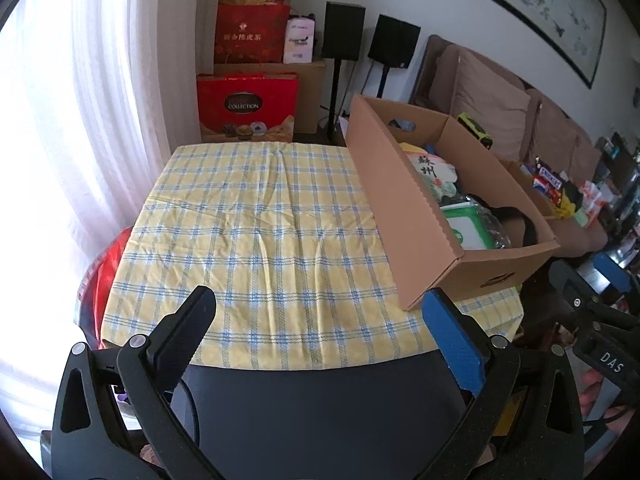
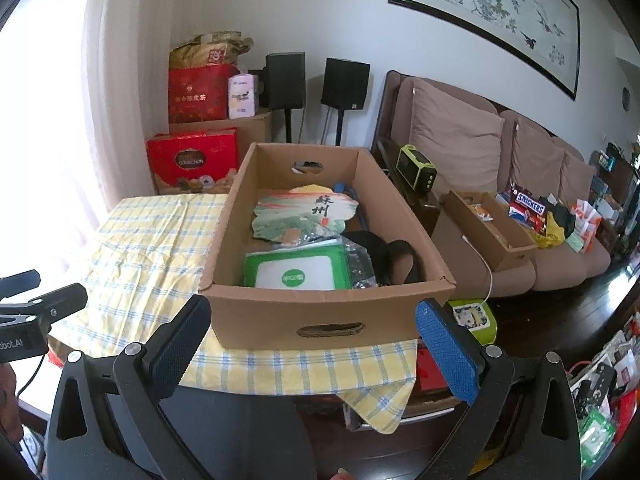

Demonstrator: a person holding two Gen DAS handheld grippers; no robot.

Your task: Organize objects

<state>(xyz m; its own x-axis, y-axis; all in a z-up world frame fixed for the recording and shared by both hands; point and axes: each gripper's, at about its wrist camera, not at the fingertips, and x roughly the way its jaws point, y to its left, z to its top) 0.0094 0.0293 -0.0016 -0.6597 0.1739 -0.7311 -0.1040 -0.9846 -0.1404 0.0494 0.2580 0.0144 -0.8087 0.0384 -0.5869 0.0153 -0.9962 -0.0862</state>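
An open cardboard box stands on the right part of a table with a yellow-and-blue checked cloth. Inside lie a paper fan with Chinese characters, a green-and-white packet, a clear plastic bag and a black item. My left gripper hovers open over the table's near edge, left of the box, holding nothing. My right gripper is open in front of the box's near wall, also holding nothing.
Red gift boxes and bags are stacked in the far corner beside two black speakers. A brown sofa at the right holds a small cardboard tray, snacks and a green radio. White curtains hang at the left.
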